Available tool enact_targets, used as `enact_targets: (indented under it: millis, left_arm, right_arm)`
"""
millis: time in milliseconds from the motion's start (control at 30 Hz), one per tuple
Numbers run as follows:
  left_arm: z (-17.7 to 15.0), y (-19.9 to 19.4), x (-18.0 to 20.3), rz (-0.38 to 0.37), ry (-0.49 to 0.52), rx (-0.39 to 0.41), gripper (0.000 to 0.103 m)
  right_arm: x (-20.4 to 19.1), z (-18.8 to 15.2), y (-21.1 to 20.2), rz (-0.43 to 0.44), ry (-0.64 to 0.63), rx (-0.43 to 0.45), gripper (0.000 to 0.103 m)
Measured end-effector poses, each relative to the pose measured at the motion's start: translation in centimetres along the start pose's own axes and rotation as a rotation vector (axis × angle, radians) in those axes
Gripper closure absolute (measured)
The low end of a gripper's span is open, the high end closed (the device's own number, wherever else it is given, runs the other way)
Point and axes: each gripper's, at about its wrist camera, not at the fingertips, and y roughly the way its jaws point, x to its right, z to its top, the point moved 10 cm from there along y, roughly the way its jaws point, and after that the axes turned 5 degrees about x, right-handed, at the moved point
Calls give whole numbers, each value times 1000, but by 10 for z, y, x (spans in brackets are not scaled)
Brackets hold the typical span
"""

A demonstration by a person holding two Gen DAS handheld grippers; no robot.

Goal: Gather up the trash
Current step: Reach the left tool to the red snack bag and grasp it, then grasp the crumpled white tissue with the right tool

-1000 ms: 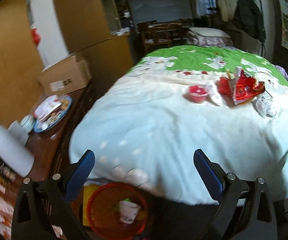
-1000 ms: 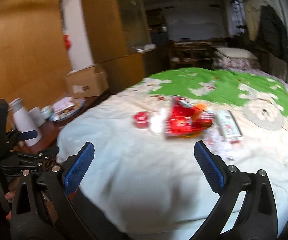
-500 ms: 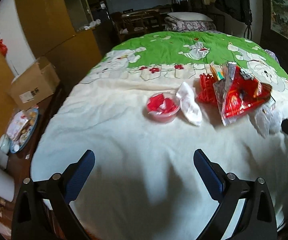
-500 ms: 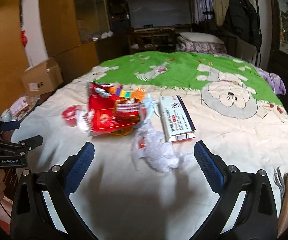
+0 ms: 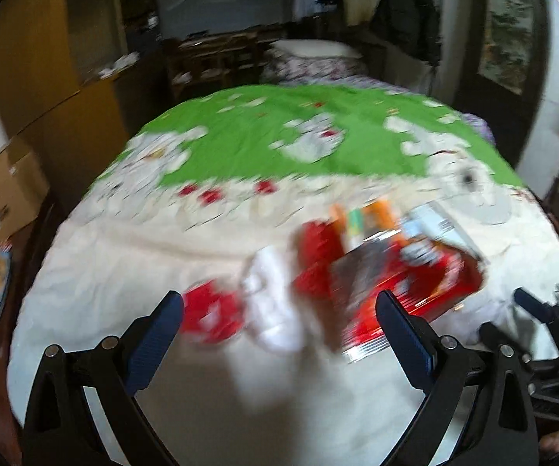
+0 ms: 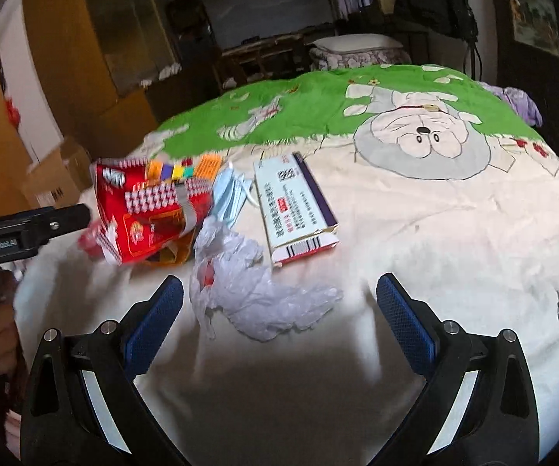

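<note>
- On the bed (image 6: 454,233), trash pile left of centre: red snack bag (image 6: 143,217), blue face mask (image 6: 229,198), flat medicine box (image 6: 295,213), crumpled clear plastic (image 6: 256,291).
- Right gripper (image 6: 279,306) jaws wide apart, empty, plastic lying between the fingertips.
- Left gripper (image 5: 279,322) also spread wide, empty; its view is blurred; red cup (image 5: 211,316) and white wad (image 5: 269,303) ahead.
- Cardboard box (image 5: 4,190) sits left of the bed.

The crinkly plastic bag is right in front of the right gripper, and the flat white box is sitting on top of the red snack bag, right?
Not quite. In the right wrist view the flat white box lies on the blanket, beside the red snack bag, not on it. The crinkly plastic bag is indeed right before the open right gripper.
</note>
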Motion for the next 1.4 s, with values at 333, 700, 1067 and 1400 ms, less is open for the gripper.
enact_targets:
  millis: [333, 700, 1067, 1400]
  left_arm:
    - [26, 3, 63, -173, 21, 16, 6]
    - [0, 57, 68, -159, 10, -140, 6]
    - [-5, 27, 22, -153, -46, -85, 20]
    - [4, 57, 24, -133, -120, -127, 16]
  right_arm:
    - [42, 14, -20, -58, 202, 134, 7]
    - [51, 16, -23, -68, 229, 157, 7]
    - [46, 14, -17, -56, 206, 130, 7]
    - [42, 13, -18, -54, 192, 127, 7]
